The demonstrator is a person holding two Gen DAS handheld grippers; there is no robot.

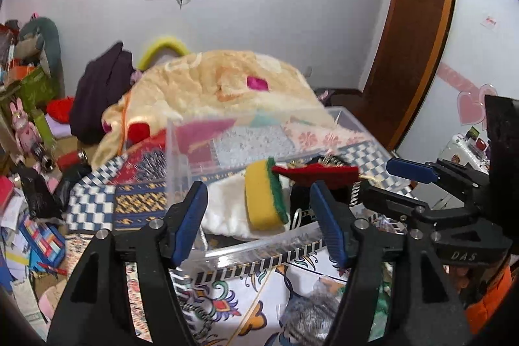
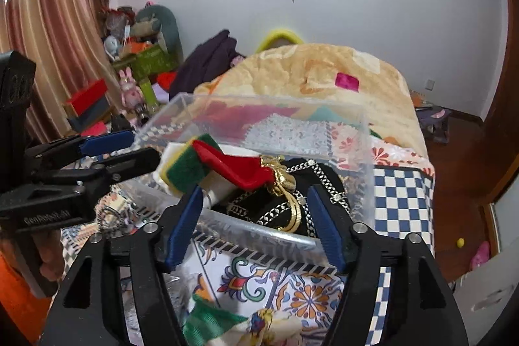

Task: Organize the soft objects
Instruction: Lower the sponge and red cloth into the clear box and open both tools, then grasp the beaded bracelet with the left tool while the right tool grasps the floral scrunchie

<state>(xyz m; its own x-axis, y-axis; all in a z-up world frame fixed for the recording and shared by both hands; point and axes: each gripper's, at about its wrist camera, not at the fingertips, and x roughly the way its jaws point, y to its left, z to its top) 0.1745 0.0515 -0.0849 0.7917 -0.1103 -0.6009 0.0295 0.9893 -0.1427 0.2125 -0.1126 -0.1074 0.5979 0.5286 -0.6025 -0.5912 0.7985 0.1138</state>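
A clear plastic box [image 1: 259,248] [image 2: 259,232] stands on the patterned cloth. Inside lie a yellow-and-green sponge [image 1: 264,195] [image 2: 186,172], a white fluffy cloth [image 1: 227,206], a red pouch with gold cord [image 1: 321,174] [image 2: 240,167] and a black pouch with silver trim [image 2: 292,206]. My left gripper [image 1: 259,222] is open and empty, just in front of the box's near wall. My right gripper [image 2: 254,222] is open and empty at the near wall too; it shows in the left wrist view [image 1: 408,174]. A grey fluffy item [image 1: 308,316] lies below the left gripper.
A cream quilt [image 1: 227,86] is piled behind the box. A checkered blue-and-white cloth [image 2: 402,193] covers the surface's right side. Clutter of boxes and toys [image 1: 29,132] lies at the left. A green-striped fabric item [image 2: 207,323] lies near the right gripper.
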